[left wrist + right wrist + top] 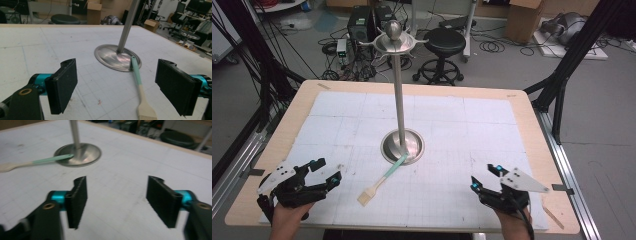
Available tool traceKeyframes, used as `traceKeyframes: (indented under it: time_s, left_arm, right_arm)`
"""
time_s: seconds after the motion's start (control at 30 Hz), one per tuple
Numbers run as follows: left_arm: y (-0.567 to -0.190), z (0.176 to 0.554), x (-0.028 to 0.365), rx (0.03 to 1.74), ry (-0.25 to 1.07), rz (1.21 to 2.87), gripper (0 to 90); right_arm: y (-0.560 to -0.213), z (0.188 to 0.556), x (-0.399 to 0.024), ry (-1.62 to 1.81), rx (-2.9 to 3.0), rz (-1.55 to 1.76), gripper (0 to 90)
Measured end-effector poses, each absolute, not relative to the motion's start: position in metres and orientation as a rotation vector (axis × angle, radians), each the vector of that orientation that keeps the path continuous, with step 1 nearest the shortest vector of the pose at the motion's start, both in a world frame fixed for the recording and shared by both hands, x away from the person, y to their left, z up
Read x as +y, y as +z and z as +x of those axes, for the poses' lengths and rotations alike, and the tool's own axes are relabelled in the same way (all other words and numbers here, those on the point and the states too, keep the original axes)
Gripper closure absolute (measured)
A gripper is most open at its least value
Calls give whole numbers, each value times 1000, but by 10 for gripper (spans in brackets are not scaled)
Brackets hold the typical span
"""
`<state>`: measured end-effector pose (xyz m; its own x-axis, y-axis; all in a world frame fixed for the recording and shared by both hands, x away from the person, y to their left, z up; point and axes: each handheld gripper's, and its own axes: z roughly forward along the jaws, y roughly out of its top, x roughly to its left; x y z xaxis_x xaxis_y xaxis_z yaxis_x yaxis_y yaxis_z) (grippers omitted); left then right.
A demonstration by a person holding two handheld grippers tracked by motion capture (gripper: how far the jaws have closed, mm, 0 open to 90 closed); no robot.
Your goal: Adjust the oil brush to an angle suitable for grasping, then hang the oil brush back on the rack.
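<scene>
Left gripper [332,172] low at the near-left corner of the worktop [277,150], jaws wide, nothing between them, aimed toward the stand base [402,146]. Right gripper [484,177] low at the near-right, jaws also wide and empty. Brush [382,181] lies flat between the two, cream bristle end toward the person, green handle tip resting on the base rim. Bare gridded mat around both grippers; near edge close behind the hands, side edges just outboard.

A black stool [445,42] and cardboard boxes [523,19] stand beyond the table [532,130].
</scene>
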<state>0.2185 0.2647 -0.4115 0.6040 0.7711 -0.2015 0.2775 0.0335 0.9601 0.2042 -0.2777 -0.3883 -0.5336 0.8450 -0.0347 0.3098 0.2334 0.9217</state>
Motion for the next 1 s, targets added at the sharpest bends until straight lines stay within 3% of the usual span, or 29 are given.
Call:
traceKeyframes:
  time_s: [0.03, 0.2, 1.0]
  left_arm:
    - [-411, 218, 262, 918, 485, 1545, 183]
    - [-411, 218, 259, 888, 466, 1561, 196]
    - [-415, 222, 248, 873, 452, 1658, 250]
  right_arm:
    - [-389, 199, -291, 1284, 1917, 1079, 199]
    - [-390, 191, -310, 1258, 1855, 1103, 180]
    - [-391, 188, -307, 1291, 1845, 1107, 180]
